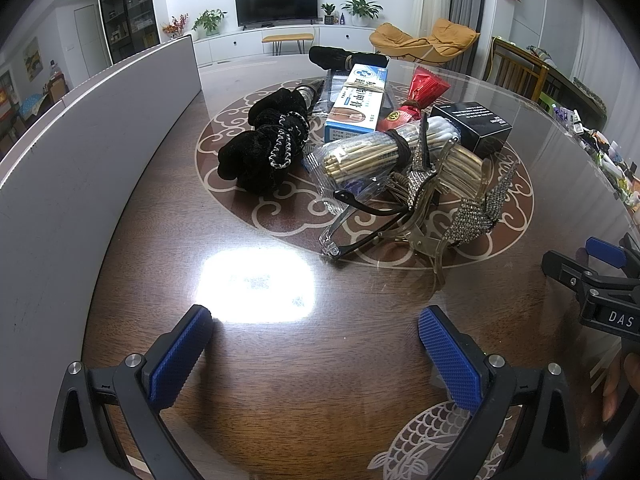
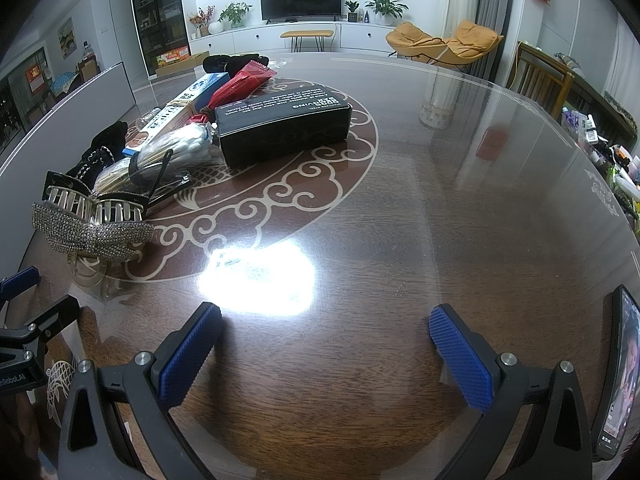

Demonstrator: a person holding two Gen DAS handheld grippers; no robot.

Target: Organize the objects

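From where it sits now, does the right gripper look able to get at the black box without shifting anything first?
Probably yes. The right gripper is open and empty over bare table, and the black box lies at the pile's right edge, its near side exposed. Only the cotton swabs crowd its left end.

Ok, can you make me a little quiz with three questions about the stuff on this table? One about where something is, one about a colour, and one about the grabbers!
1. Where is the sparkly hair clip?
A. At the near edge of the pile
B. On top of the black box
C. By the TV

2. What colour is the snack packet?
A. Green
B. Red
C. Yellow

3. How are the two grabbers?
A. Both open and empty
B. Both squeezing something
C. One holds the glasses

Answers: 1 A, it lies nearest the cameras, in front of the black box. 2 B, its foil looks red. 3 A, left gripper and right gripper have wide gaps showing only table.
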